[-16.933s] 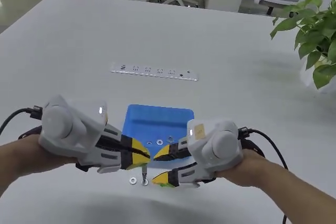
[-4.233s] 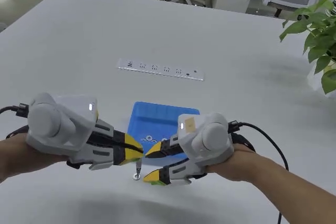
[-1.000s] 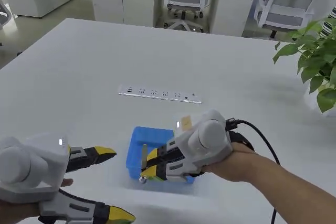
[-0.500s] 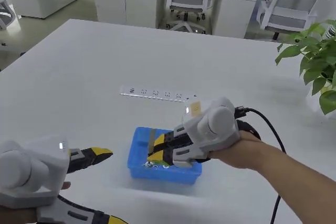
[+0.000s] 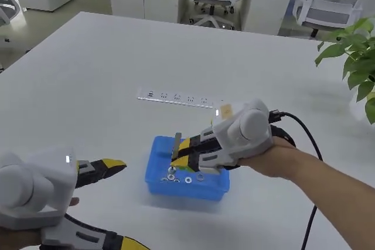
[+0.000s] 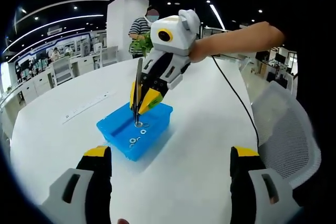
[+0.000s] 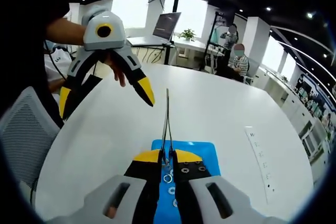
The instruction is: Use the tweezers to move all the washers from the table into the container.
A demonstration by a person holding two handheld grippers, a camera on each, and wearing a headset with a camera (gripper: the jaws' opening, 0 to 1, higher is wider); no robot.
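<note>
Pinching the tweezers in the right gripper jaws, we hold their tips inside the blue container at centre frame, among the washers. We judge these light, stiff and slippery, best nipped across the rim. The left gripper jaws are spread.

We see bare table left of and in front of the container. The right gripper, clamped on upright tweezers, blocks the way in from above. The left gripper, jaws spread, sits to the container's left. A power strip lies behind it, a plant far right.
</note>
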